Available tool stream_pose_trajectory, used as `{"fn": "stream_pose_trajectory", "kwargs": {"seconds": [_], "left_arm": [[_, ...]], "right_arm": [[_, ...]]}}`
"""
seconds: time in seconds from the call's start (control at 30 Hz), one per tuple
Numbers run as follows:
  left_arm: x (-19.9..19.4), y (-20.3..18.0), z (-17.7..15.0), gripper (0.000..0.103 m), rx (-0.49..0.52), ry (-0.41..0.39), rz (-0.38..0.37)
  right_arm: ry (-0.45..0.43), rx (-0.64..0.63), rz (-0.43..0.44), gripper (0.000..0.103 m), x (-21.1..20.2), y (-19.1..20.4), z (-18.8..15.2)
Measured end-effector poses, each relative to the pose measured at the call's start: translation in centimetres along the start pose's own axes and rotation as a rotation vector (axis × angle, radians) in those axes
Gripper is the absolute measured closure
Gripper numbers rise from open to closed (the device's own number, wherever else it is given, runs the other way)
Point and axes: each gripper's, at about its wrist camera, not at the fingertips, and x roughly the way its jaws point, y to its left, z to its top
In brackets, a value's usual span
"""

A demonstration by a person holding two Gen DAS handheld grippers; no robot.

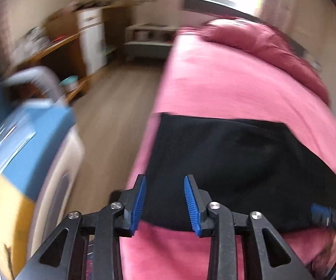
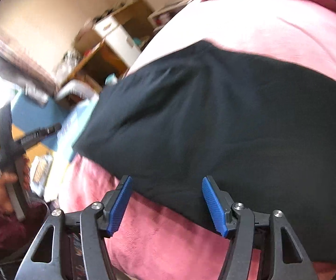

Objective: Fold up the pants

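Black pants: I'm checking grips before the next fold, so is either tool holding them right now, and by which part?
Nothing is held. The left tool and right tool are both open above the near edge of the black pants, which lie on the pink bedcover.

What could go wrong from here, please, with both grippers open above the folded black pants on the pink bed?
1. The pants lie close to the left edge of the bed; a careless tug could slide them floorward.
2. The left gripper and right gripper hold nothing, so the fold could spring open.
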Motion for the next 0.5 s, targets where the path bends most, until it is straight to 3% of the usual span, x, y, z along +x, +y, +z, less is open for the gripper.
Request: {"fn": "stream_pose_trajectory", "kwargs": {"seconds": [0.2,0.37,0.5], "left_arm": [[2.0,-8.7,-1.5,0.067,0.206,0.059,-0.184],[2.9,-13.8,-3.0,0.067,0.335,0.103,-0.284],[3.6,-16.4,-3.9,0.067,0.408,0.149,-0.306]], "right_arm": [[-0.168,0.318,-0.057,0.040,-8.5,-9.1,-1.2],[-0.370,0.625,-0.164,0.041,-17.5,-18.0,-5.7],[-0.527,0.876,-0.191,0.059,-23.1,-24.7,-10.8]]}}
